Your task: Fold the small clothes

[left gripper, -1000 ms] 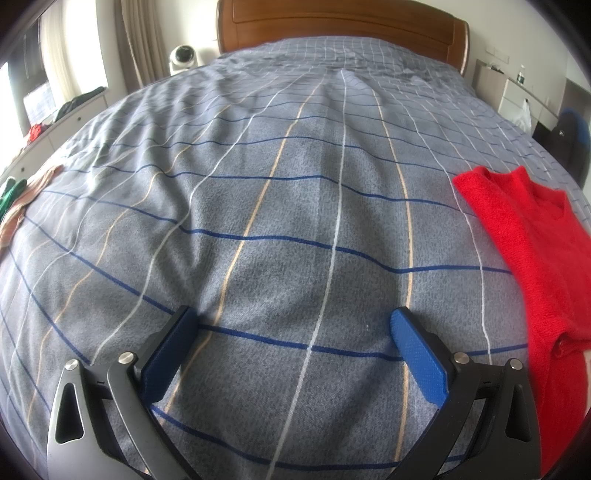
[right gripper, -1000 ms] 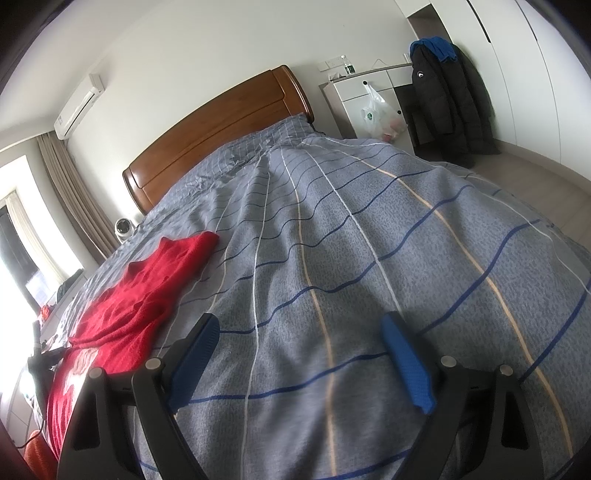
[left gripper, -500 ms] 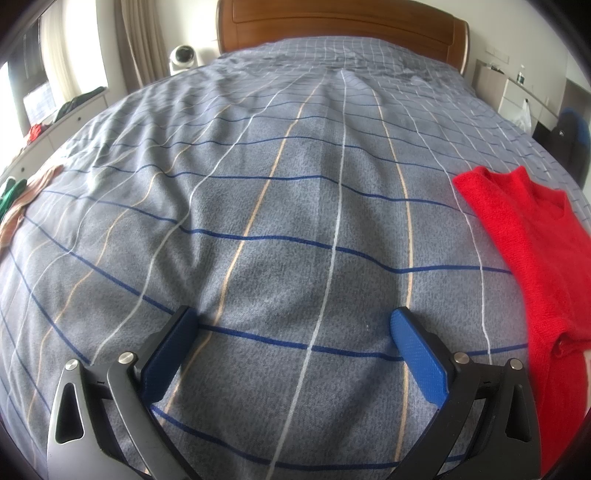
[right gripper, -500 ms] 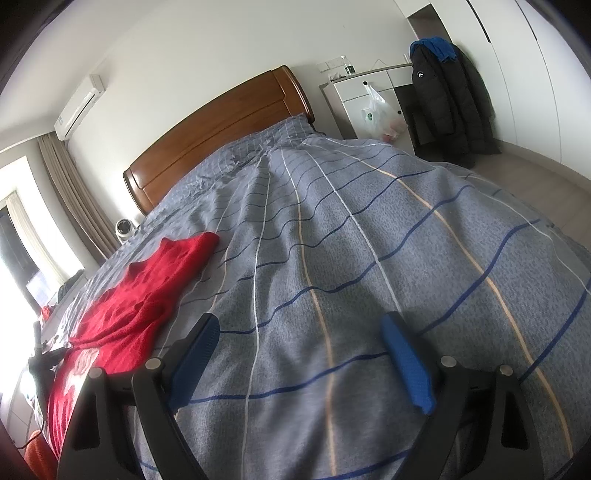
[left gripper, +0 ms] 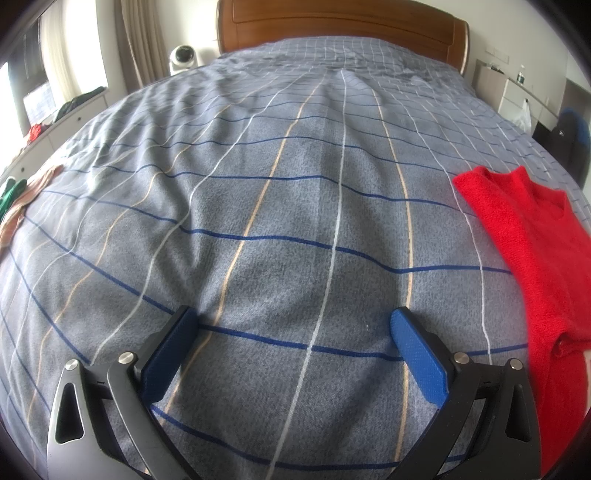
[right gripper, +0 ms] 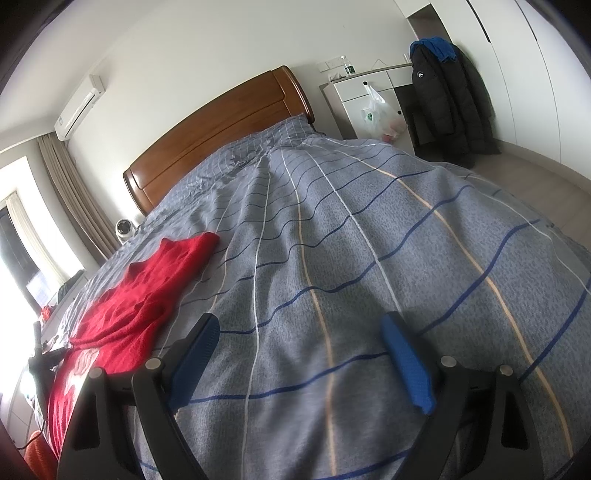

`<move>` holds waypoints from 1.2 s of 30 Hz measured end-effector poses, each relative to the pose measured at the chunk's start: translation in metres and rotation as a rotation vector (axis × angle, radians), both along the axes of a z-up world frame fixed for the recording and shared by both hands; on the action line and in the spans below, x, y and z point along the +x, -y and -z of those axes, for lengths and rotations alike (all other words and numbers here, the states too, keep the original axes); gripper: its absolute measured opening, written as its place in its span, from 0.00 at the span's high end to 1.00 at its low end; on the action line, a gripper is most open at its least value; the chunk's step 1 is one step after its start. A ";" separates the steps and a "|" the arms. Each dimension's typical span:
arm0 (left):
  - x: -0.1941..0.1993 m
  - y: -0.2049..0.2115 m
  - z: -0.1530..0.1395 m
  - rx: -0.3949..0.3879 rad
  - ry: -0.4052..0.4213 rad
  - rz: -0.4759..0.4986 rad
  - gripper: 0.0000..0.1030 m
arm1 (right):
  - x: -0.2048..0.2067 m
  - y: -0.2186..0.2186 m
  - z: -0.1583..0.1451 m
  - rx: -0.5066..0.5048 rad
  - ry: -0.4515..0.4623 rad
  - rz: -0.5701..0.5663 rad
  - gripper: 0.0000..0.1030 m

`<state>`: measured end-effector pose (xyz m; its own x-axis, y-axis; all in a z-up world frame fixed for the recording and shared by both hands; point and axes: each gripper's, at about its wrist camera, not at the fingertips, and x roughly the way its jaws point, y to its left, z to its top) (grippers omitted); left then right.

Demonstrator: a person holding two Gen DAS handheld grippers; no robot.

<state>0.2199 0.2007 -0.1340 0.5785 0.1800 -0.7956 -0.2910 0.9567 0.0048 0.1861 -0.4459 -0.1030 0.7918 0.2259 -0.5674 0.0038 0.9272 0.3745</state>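
Observation:
A red knitted sweater (left gripper: 532, 251) lies flat on the grey plaid bedspread (left gripper: 295, 206), at the right edge of the left wrist view. It also shows at the left of the right wrist view (right gripper: 147, 291). My left gripper (left gripper: 293, 325) is open and empty, low over the bedspread, to the left of the sweater. My right gripper (right gripper: 299, 328) is open and empty, low over the bedspread, to the right of the sweater. Neither gripper touches the sweater.
A wooden headboard (left gripper: 340, 22) stands at the far end of the bed. Other clothes (left gripper: 18, 206) lie at the bed's left edge. A white cabinet (right gripper: 369, 99) with a plastic bag and a dark coat (right gripper: 450, 96) stands right of the bed.

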 end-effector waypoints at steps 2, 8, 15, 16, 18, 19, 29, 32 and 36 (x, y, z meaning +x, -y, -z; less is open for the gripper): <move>0.000 0.000 0.000 0.000 0.000 0.000 0.00 | 0.000 0.000 0.000 -0.001 0.000 0.000 0.14; 0.000 0.001 0.000 0.000 0.000 0.000 0.00 | -0.001 0.000 0.000 0.004 0.004 -0.001 0.14; 0.000 0.000 0.000 0.000 0.000 0.000 0.00 | -0.002 0.001 -0.001 0.002 0.003 0.000 0.14; 0.000 0.000 0.000 0.000 0.000 0.000 0.00 | -0.002 0.001 -0.001 0.003 0.003 -0.001 0.14; 0.000 0.000 0.000 0.000 0.000 0.000 0.00 | -0.002 0.000 -0.001 0.002 0.003 0.000 0.14; 0.000 0.000 0.000 0.000 0.000 0.000 0.00 | -0.002 0.001 -0.001 0.002 0.003 0.000 0.14; 0.000 0.001 0.000 0.000 0.000 0.000 0.00 | -0.003 0.000 -0.002 0.003 0.004 0.000 0.14; 0.000 0.000 0.000 0.000 0.000 0.000 0.00 | -0.003 0.000 -0.003 -0.003 -0.002 0.001 0.14; 0.000 0.000 0.000 0.000 0.000 0.000 0.00 | -0.003 -0.002 -0.003 -0.014 -0.008 0.004 0.14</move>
<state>0.2197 0.2008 -0.1340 0.5783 0.1797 -0.7958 -0.2912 0.9567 0.0045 0.1835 -0.4434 -0.0998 0.7884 0.2147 -0.5765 0.0103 0.9324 0.3613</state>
